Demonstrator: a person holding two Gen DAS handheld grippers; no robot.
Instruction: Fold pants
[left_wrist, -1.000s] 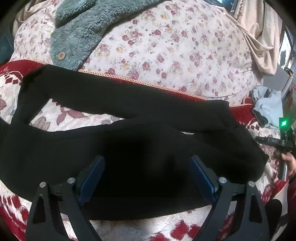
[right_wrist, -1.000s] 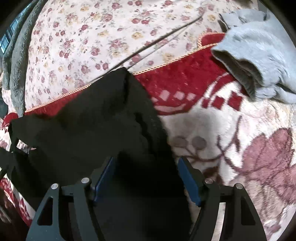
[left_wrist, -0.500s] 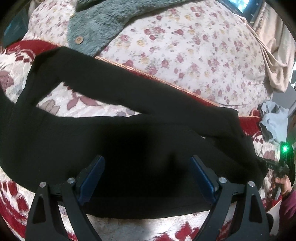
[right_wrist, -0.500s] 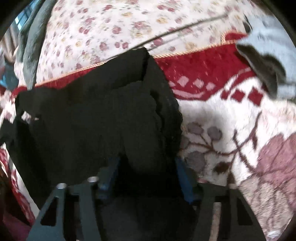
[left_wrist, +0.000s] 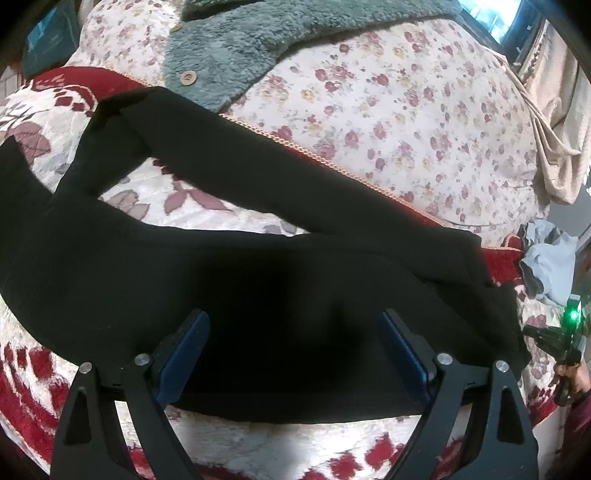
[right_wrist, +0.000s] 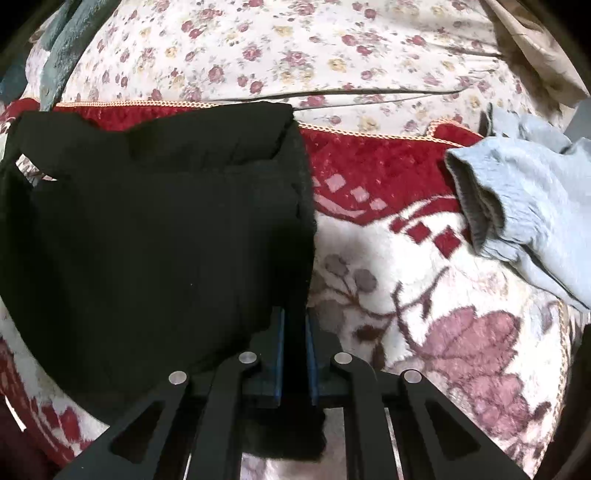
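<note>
Your right tool (right_wrist: 293, 332) has just closed, pinching the right-hand edge of the black soft-knit pants (right_wrist: 155, 236), which lie spread on the red-and-cream floral blanket (right_wrist: 424, 295) on the bed. Your left tool (left_wrist: 291, 354) hangs spread above the near leg, gripping nothing. Clamp that leg before lifting, then raise both ends together.

My left wrist camera looks steeply down along its fingers (left_wrist: 402, 354), close over the black pants (left_wrist: 258, 288) spread on the red-and-white blanket (left_wrist: 229, 443), facing the floral bedcover (left_wrist: 406, 122) beyond. My right wrist camera tilts down more sharply, nearer still, over one end of the pants (right_wrist: 147, 240). Both views share the pants, the blanket's red border, the floral bedcover and the pale blue garment (right_wrist: 524, 206), which sits at the right edge of the left view (left_wrist: 550, 262)
</note>
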